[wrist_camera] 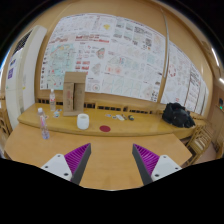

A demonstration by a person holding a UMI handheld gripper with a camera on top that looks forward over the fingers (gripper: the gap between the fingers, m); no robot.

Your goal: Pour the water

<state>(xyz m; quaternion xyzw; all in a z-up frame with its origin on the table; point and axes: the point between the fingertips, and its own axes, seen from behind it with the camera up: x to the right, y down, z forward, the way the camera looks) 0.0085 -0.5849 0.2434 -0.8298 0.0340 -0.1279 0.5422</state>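
My gripper (110,160) is open, its two purple-padded fingers (76,160) spread wide over a bare wooden table (110,150), with nothing between them. Well beyond the fingers, on the far part of the table, a clear plastic bottle (53,102) stands upright to the left. A second clear bottle (43,124) stands or leans closer in, left of the left finger. A small white cup (83,121) stands on the table just right of the bottles.
A brown cardboard box (75,90) stands behind the cup against the wall. A black bag (178,115) lies at the far right of the table. Small items (121,117) lie mid-table. Posters (105,50) cover the wall behind.
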